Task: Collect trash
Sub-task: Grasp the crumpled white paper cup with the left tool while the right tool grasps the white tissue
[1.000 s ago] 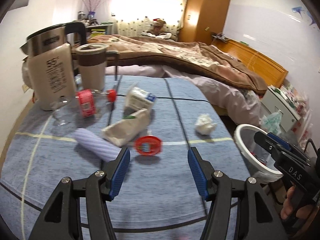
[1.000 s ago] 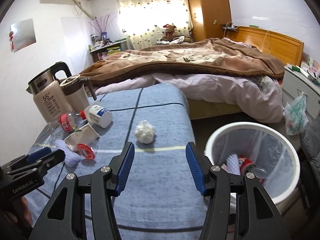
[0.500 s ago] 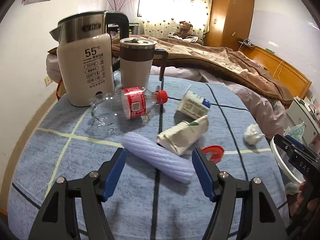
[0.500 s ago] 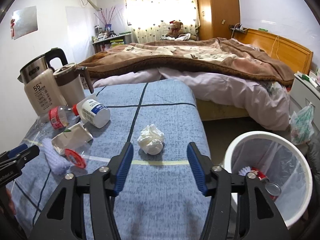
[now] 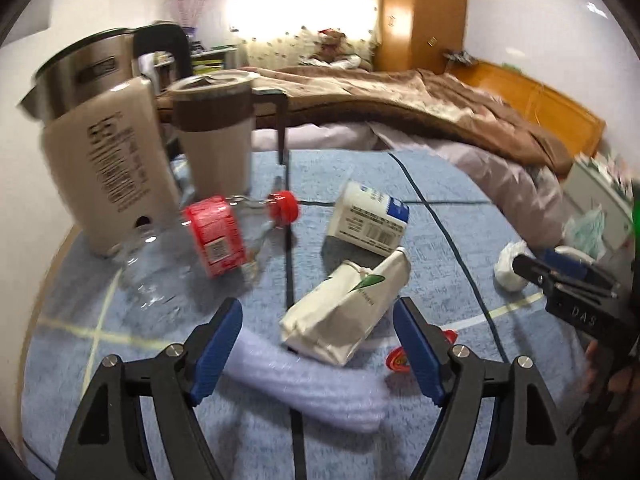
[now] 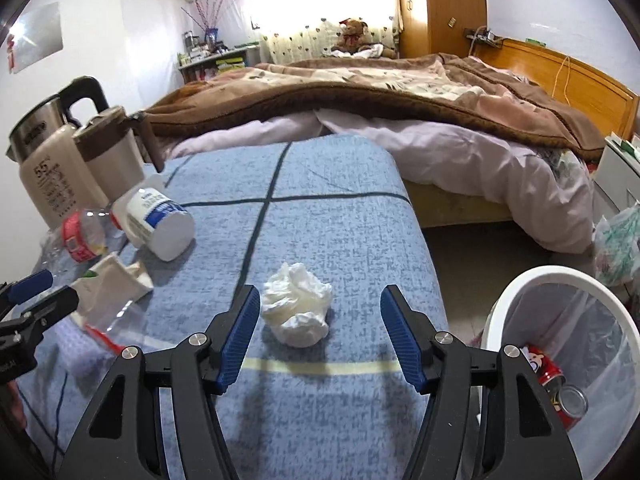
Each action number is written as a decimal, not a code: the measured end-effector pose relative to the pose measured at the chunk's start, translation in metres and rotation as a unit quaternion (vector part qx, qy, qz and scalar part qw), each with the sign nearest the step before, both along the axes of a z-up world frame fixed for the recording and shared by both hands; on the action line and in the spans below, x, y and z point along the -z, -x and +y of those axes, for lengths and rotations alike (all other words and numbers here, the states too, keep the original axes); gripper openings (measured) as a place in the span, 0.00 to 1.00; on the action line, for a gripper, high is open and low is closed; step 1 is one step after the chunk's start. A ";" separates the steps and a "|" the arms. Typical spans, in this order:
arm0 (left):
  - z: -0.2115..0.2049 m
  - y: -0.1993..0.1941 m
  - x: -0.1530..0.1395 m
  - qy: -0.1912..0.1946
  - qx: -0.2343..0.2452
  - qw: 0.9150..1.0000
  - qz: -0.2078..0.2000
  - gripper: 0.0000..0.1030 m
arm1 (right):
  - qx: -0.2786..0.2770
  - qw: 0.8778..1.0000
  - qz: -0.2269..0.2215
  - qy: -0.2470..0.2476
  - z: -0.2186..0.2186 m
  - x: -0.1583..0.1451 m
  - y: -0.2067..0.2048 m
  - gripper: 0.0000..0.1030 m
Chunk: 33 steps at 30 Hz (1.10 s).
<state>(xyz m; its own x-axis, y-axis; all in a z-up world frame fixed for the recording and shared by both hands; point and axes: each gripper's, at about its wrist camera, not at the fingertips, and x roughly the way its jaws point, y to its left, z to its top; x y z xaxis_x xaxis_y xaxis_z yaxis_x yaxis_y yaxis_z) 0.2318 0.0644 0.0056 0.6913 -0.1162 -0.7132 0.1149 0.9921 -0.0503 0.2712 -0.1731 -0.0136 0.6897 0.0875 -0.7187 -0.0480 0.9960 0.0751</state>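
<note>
A blue woven tablecloth [image 6: 344,216] with dark grid lines is spread under everything. At the table's right edge a white round waste bin [image 6: 520,292] is seen, lined with clear plastic, a red drink can [image 6: 550,372] lying inside. At the far left a beige and steel electric kettle [image 5: 100,152] is stood upright. A lilac ribbed foam sleeve [image 5: 320,388] is laid flat, its long axis running from near left to right, between the spread fingers of the left gripper [image 5: 320,360], which grips nothing. A crumpled cream paper pouch [image 5: 348,316] is rested on its far edge, long axis pointed away to the right. A crumpled white tissue ball [image 6: 296,312] is framed between the wide-apart fingers of the right gripper [image 6: 316,340], untouched.
</note>
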 end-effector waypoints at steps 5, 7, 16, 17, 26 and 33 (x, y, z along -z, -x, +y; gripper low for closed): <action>-0.006 -0.013 0.008 0.006 0.029 0.999 0.022 0.75 | -0.011 1.000 0.020 -0.004 0.004 0.008 -0.008 0.62; -0.006 -0.017 0.011 0.010 0.030 0.999 0.030 0.70 | -0.010 1.000 0.017 -0.001 0.006 0.008 -0.009 0.62; -0.007 -0.025 0.017 0.038 0.046 0.997 0.043 0.55 | -0.031 0.999 0.014 0.007 0.020 0.010 -0.012 0.32; -0.008 -0.026 0.017 0.039 0.049 0.997 0.044 0.54 | -0.032 0.999 0.013 0.007 0.021 0.009 -0.012 0.30; -0.017 -0.023 0.020 0.044 0.061 0.996 0.053 0.36 | -0.025 1.000 0.003 0.000 0.020 0.006 -0.008 0.23; -0.018 -0.017 0.014 0.046 0.053 0.997 0.042 0.29 | -0.023 1.000 -0.012 -0.006 0.018 0.000 0.002 0.22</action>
<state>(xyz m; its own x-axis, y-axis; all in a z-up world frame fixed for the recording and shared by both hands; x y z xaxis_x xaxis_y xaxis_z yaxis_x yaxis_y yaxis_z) 0.2491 0.0463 -0.0080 0.6094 -0.2540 -0.7511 0.2110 0.9651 -0.1552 0.2695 -0.1556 -0.0132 0.7010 0.1290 -0.7014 -0.0966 0.9916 0.0858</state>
